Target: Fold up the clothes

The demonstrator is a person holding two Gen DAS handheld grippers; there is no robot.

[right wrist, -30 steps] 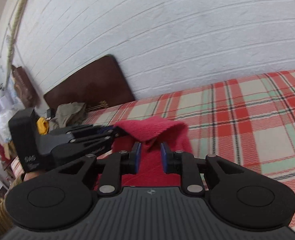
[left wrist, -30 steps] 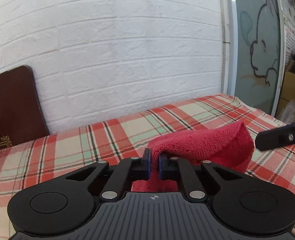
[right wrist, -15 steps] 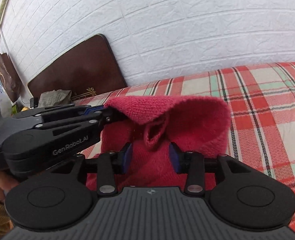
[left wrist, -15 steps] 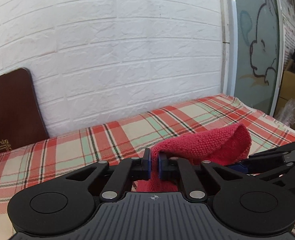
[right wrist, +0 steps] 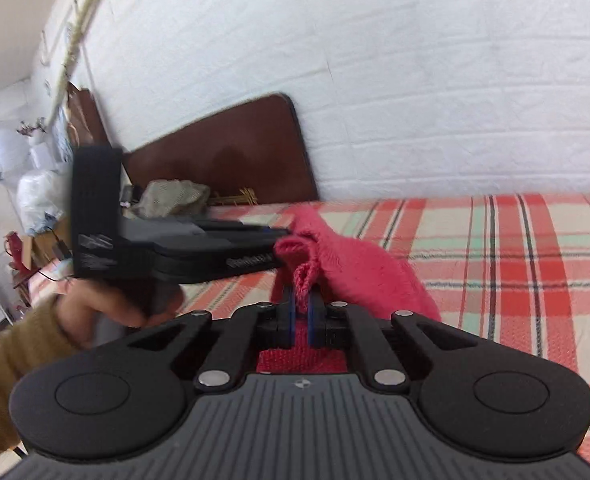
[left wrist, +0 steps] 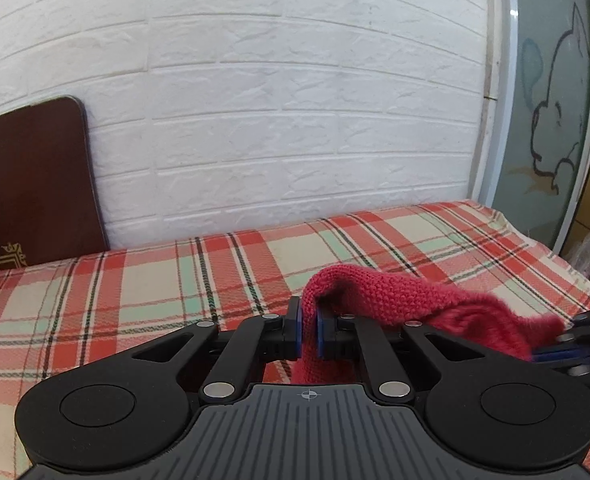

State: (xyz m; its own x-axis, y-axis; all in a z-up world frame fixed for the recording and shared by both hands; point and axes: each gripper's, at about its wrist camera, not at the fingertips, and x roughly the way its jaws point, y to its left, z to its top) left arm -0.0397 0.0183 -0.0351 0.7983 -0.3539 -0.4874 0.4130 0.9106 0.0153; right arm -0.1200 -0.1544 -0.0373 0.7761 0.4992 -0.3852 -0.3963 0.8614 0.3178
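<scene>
A red knitted garment point(left wrist: 407, 300) hangs above the plaid-covered bed point(left wrist: 175, 280), stretched between both grippers. My left gripper point(left wrist: 307, 330) is shut on one edge of it, the cloth running between its blue pads and off to the right. There the right gripper's fingertips point(left wrist: 563, 346) pinch the other end. In the right wrist view my right gripper point(right wrist: 301, 320) is shut on a bunched fold of the red garment point(right wrist: 359, 268). The left gripper point(right wrist: 199, 246) reaches in from the left, held by a hand in a mustard sleeve point(right wrist: 19, 356).
A white brick wall point(left wrist: 295, 120) runs behind the bed. A dark brown board point(left wrist: 31, 184) leans on it at the left. A frosted glass door with a cartoon drawing point(left wrist: 551, 120) stands at the right. Clutter and bags point(right wrist: 39, 196) sit beyond the bed's left end.
The right gripper has shut on the red garment; half a second ago its jaws were apart around it. The two grippers have drawn apart, pulling the folded hump of cloth out longer and lower.
</scene>
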